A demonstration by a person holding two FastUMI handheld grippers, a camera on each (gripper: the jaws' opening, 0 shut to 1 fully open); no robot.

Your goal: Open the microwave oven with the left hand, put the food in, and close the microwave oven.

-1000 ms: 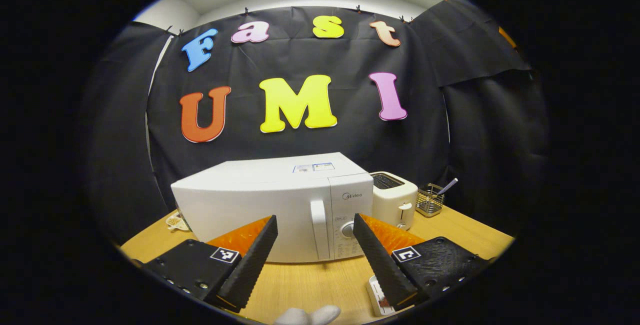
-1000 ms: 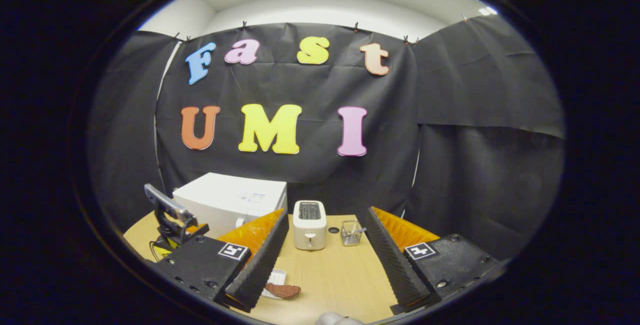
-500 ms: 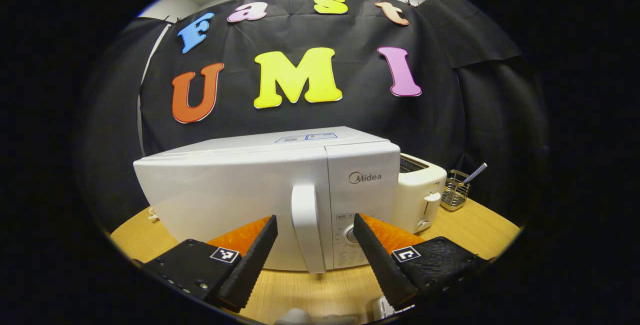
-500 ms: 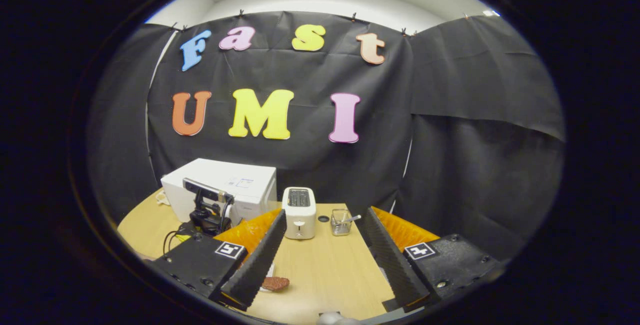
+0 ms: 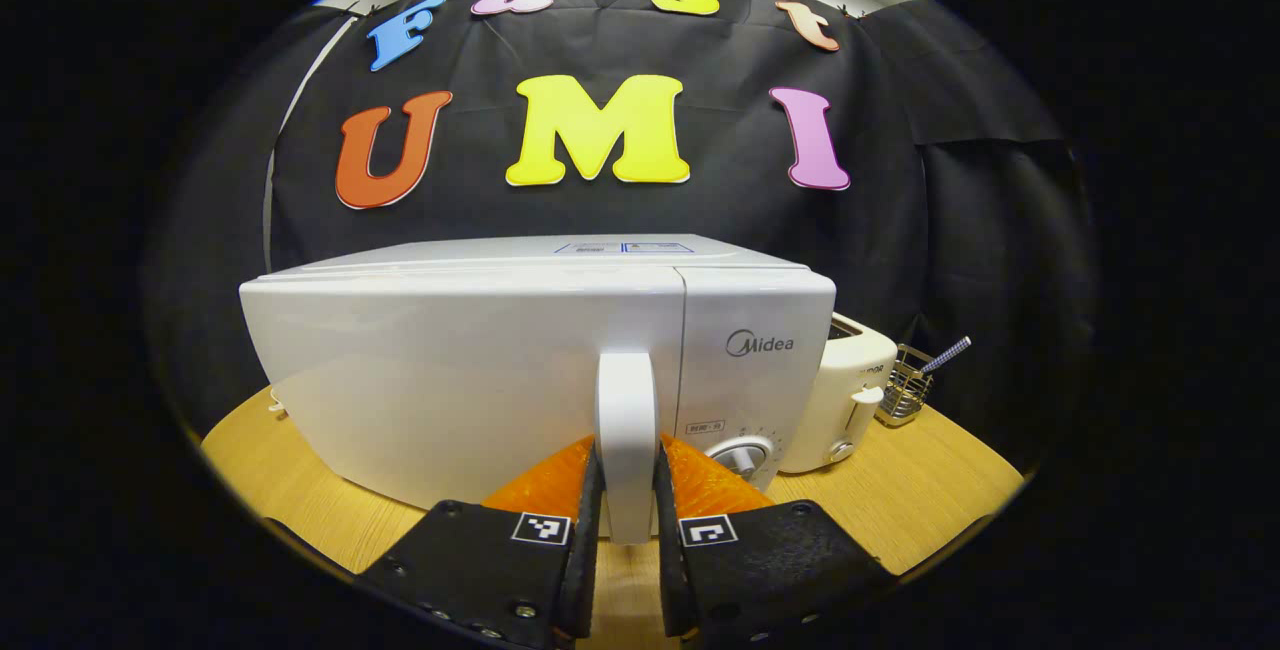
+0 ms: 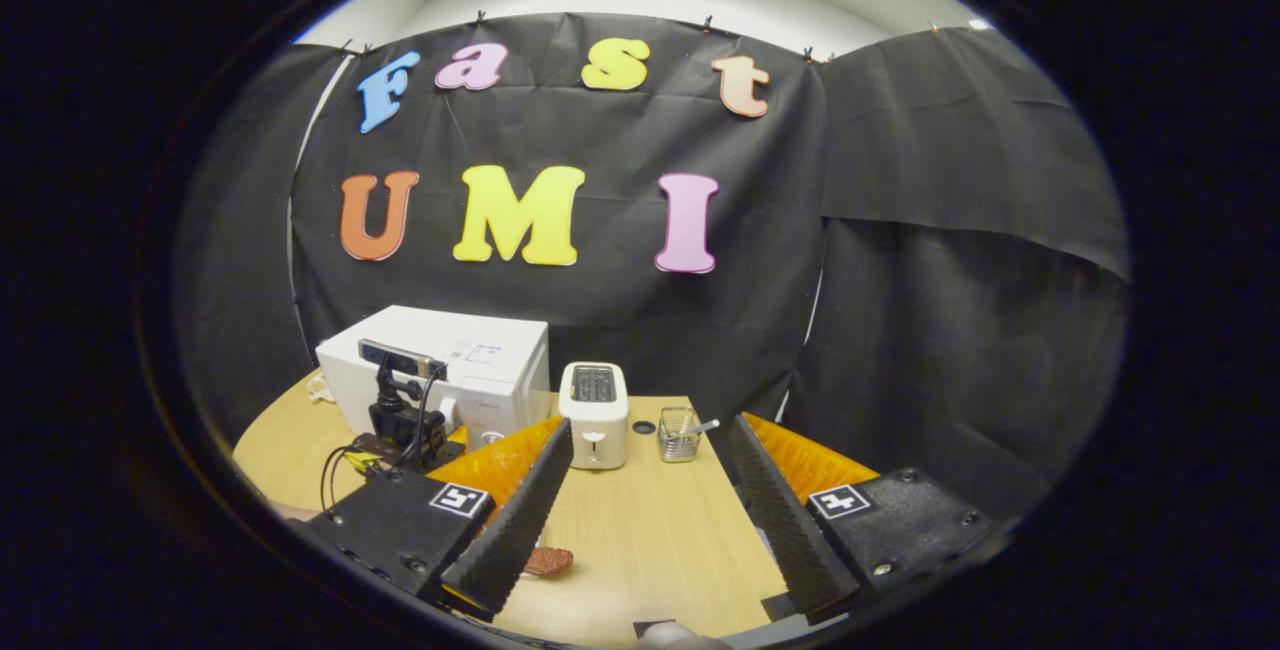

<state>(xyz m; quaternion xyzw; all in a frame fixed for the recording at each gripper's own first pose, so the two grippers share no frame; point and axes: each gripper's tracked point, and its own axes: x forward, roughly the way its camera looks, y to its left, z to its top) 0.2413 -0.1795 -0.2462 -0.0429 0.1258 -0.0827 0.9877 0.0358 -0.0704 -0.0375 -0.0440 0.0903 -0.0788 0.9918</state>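
Left gripper view: left hand-held gripper [image 5: 627,530] clamps white microwave's [image 5: 480,370] upright door handle [image 5: 626,430]; right hand-held gripper [image 6: 645,510] gapes.

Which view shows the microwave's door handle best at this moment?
The left gripper view: the door handle stands close and centred, with the left gripper shut on it. In the right gripper view the microwave is far off and the left gripper's rig covers the handle area.
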